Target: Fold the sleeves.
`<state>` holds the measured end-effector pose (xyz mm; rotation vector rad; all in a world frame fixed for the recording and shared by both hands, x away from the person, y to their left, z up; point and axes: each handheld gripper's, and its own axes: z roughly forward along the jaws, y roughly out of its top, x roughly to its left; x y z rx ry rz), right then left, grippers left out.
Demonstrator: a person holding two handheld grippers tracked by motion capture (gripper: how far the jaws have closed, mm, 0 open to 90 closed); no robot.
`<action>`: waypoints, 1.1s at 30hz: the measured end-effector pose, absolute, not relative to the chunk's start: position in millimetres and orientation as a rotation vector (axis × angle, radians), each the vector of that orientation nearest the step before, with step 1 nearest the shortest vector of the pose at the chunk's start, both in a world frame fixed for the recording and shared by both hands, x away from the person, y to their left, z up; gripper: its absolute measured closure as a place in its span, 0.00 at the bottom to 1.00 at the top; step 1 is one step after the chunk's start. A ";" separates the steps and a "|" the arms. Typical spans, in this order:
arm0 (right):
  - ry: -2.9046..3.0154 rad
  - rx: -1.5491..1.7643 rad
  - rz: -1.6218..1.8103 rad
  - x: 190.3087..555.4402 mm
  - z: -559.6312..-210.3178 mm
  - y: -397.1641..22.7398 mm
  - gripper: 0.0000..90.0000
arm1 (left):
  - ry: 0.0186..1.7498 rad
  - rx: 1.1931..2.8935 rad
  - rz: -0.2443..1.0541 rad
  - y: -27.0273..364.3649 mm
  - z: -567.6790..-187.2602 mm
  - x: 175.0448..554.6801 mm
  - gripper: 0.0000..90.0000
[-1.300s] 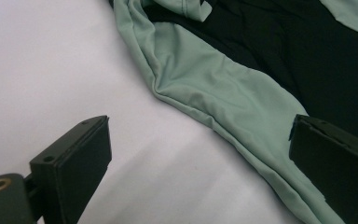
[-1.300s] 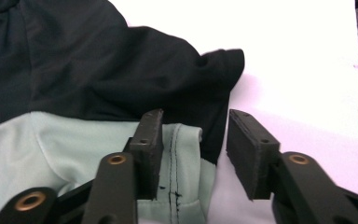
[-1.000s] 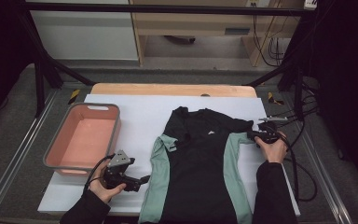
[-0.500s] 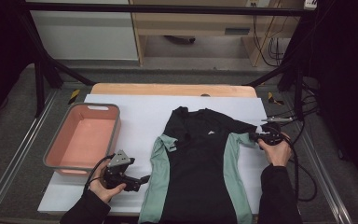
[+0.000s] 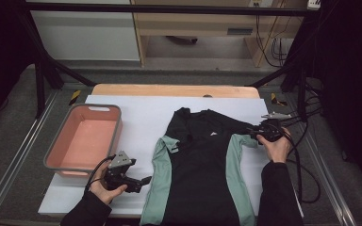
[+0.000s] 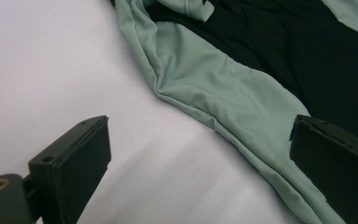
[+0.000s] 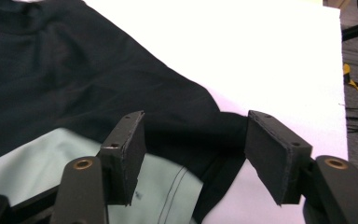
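White sheet [image 5: 136, 117] covers the table; both hand-held grippers, left [image 5: 143, 180] and right [image 5: 251, 131], released, right's jaws just opening

Our right gripper [image 5: 257, 133] has just been opening its jaws; the black sleeve [image 7: 200, 126] it pinched a moment ago now lies loose between them, the pads standing off the cloth. Our right hand [image 5: 275, 146] shifts only slightly.
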<state>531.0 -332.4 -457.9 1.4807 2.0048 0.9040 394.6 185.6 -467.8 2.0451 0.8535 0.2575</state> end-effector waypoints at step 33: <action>1.983 1.392 1.090 519.0 -451.2 -330.9 0.97 | 0.855 2.035 0.247 184.8 -467.7 395.1 0.05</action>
